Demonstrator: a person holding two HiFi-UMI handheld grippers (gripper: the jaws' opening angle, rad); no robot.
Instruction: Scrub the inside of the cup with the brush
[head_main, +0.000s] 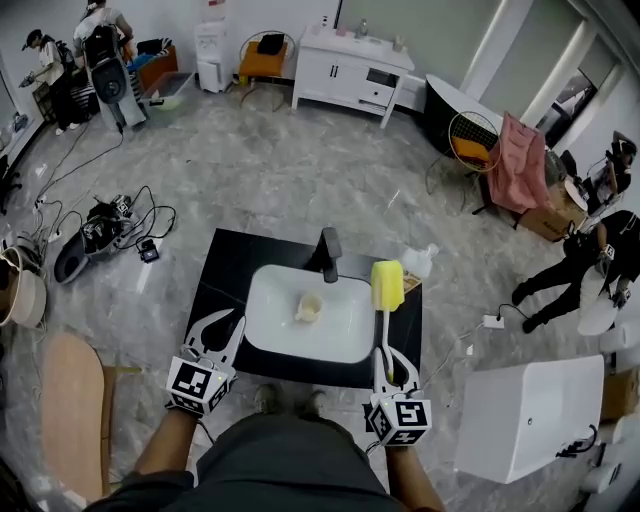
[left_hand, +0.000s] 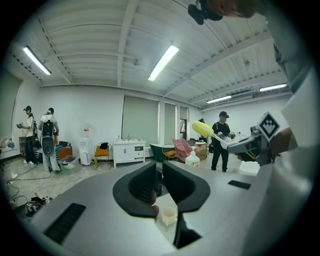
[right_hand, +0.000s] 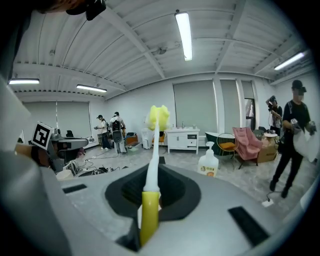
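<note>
On black tabletop (head_main: 225, 262), white sink (head_main: 262, 335) with cup (head_main: 308, 309) inside. Left claw (head_main: 233, 322) barely apart, empty. Right claw (head_main: 387, 354) clenched on yellow brush (head_main: 387, 286).

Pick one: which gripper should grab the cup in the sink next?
Left. The left gripper is empty, jaws slightly apart, and the cup lies ahead of it in the sink. The right gripper is shut on the brush, so it is occupied.

The room is lit brightly and evenly by ceiling strip lights (left_hand: 163, 62); only faint shadows are cast on the floor (head_main: 300, 170). Edges are bent and darkened by wide-angle distortion. Foregrounds are slightly blurred.
</note>
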